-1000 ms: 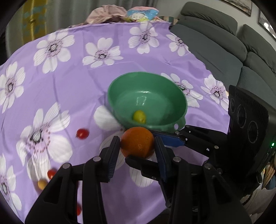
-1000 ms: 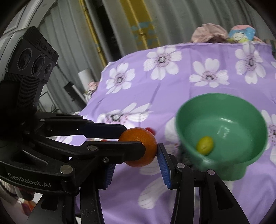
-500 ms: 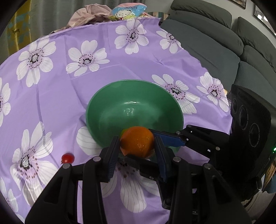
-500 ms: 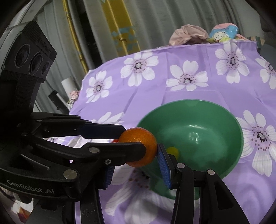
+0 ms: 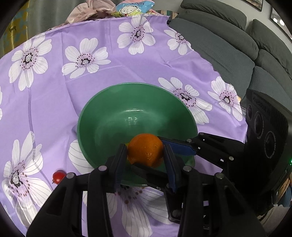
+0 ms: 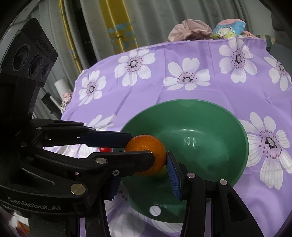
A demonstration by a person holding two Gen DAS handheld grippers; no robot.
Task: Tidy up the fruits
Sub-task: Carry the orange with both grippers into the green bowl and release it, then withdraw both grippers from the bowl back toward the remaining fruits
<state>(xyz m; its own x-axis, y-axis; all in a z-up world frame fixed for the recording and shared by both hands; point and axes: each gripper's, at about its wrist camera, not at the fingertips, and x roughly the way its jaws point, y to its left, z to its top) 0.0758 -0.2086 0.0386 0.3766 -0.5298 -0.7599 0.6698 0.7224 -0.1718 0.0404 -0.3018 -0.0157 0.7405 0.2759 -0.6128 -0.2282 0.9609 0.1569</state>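
An orange (image 5: 145, 152) hangs over the near side of a green bowl (image 5: 136, 84), just inside its rim. My left gripper (image 5: 145, 155) is shut on it, pads pressing its left and right sides. My right gripper (image 6: 144, 169) reaches in from the right and is shut on the same orange (image 6: 146, 155); its fingers (image 5: 178, 146) sit above and below the fruit in the left wrist view. In the right wrist view the left gripper's fingers (image 6: 109, 136) cross in from the left. A yellow-green fruit (image 6: 163, 171) in the bowl (image 6: 191, 101) is almost hidden behind the orange.
A purple flowered cloth (image 5: 54, 109) covers the table. A cherry tomato (image 5: 58, 176) lies on it left of the bowl. A grey sofa (image 5: 228, 45) runs along the table's right edge. Bundled cloth and a cartoon cushion (image 5: 131, 7) sit at the far edge.
Both grippers carried the orange forward together, from short of the bowl to over its near inside. The yellow-green fruit has slipped behind the orange. Other small fruits at the left have left view.
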